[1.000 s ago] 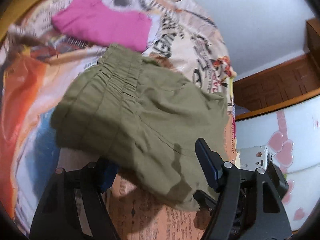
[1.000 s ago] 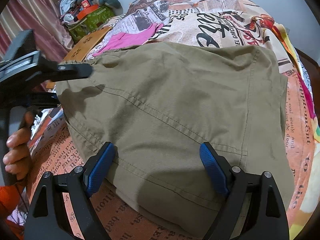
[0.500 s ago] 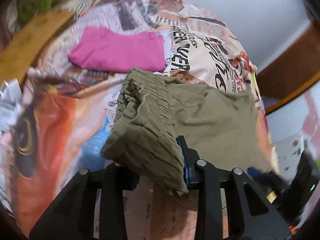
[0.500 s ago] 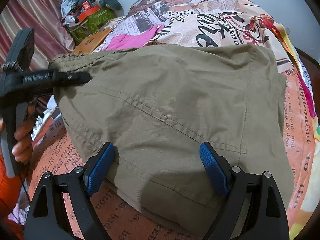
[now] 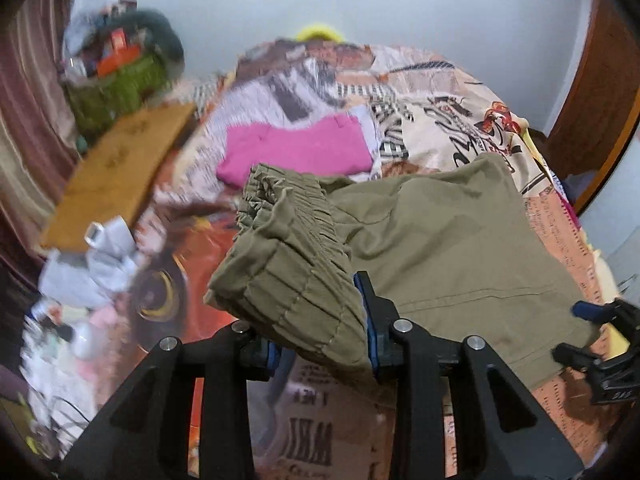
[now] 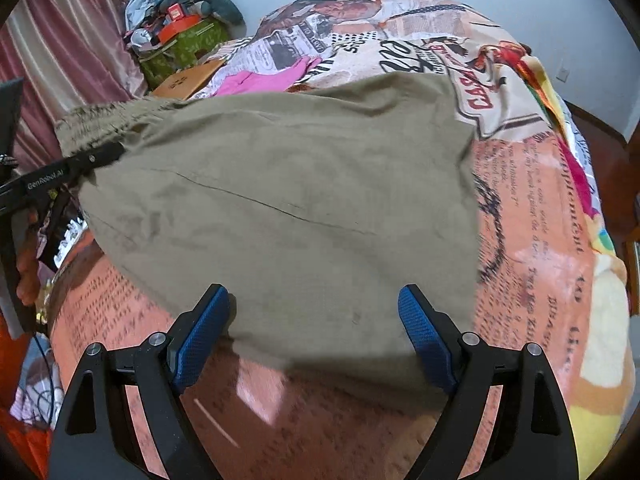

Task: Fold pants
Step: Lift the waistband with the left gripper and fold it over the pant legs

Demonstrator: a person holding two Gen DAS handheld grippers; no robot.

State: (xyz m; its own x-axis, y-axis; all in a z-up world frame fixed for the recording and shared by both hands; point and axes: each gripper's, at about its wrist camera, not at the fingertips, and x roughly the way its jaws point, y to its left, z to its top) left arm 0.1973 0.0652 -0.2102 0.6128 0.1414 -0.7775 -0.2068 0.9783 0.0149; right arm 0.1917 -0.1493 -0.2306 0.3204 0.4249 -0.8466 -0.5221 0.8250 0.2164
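Left gripper [image 5: 320, 344] clenched on the gathered elastic waistband of the olive pants [image 5: 440, 248], blue pads pressing the bunched cloth from both sides, waistband corner lifted off the bed sheet [image 5: 460, 120]. Rest of the pants spread flat on the printed sheet, stretching away from the waistband toward the right gripper [image 6: 316, 328]. Long axis of the folded pants across the bed, from the raised waistband end to the flat end; waistband end pointing to the curtain [image 6: 60, 40] side.

Right gripper released, blue fingers [image 6: 200, 332] wide apart, one on each side of the near edge of the pants, cloth edge between them but not pressed. In the left wrist view, only a blue tip of the right gripper seen at the far corner of the pants.

Beyond the pants, near the waistband: folded pink garment [image 5: 296, 148] flat on the sheet, partly hidden behind the waistband. Farther beyond the pants: wooden board [image 5: 116, 176], green bag [image 6: 180, 48] with clutter on top. A person's hand [image 6: 28, 272] gripping the left handle, beside the waistband end.
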